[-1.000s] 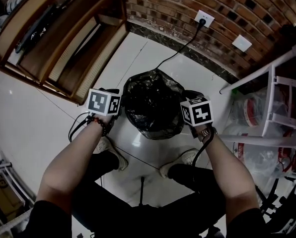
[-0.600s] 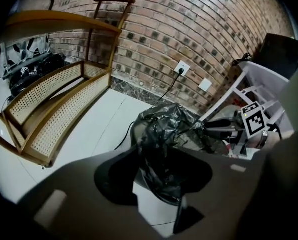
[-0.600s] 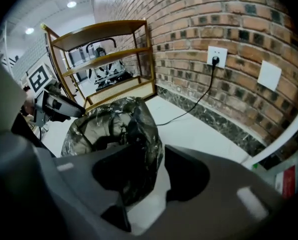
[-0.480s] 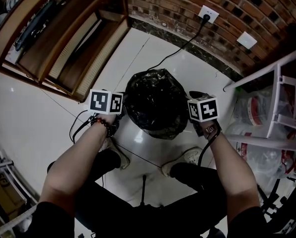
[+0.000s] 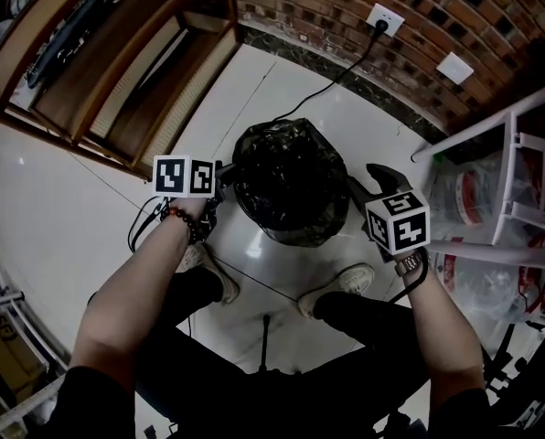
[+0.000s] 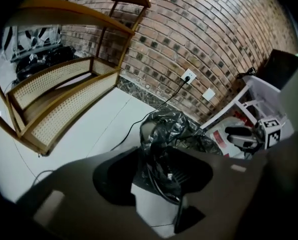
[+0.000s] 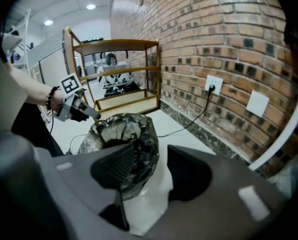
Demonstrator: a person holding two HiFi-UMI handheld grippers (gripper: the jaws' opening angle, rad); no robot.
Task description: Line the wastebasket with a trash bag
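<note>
The wastebasket (image 5: 291,186) stands on the white floor between my feet, with a crinkled black trash bag (image 5: 286,158) draped over its top and sides. My left gripper (image 5: 225,177) is at the bag's left rim. In the left gripper view a fold of the bag (image 6: 161,151) lies between the jaws of the left gripper (image 6: 156,176), which are opening. My right gripper (image 5: 364,188) is just off the bag's right side, its jaws opening. The right gripper (image 7: 151,171) has only floor between its jaws, and the bag (image 7: 126,144) lies beyond them.
A wooden shelf unit (image 5: 117,62) stands to the left. A brick wall (image 5: 455,7) carries a socket (image 5: 386,18) with a black cable running down to the floor. A white rack (image 5: 519,199) with plastic bags stands at the right. My shoes (image 5: 208,277) are just behind the basket.
My right gripper has drawn back from the bag toward the right and its jaws have widened. The left gripper has stayed at the left rim and rolled a little.
</note>
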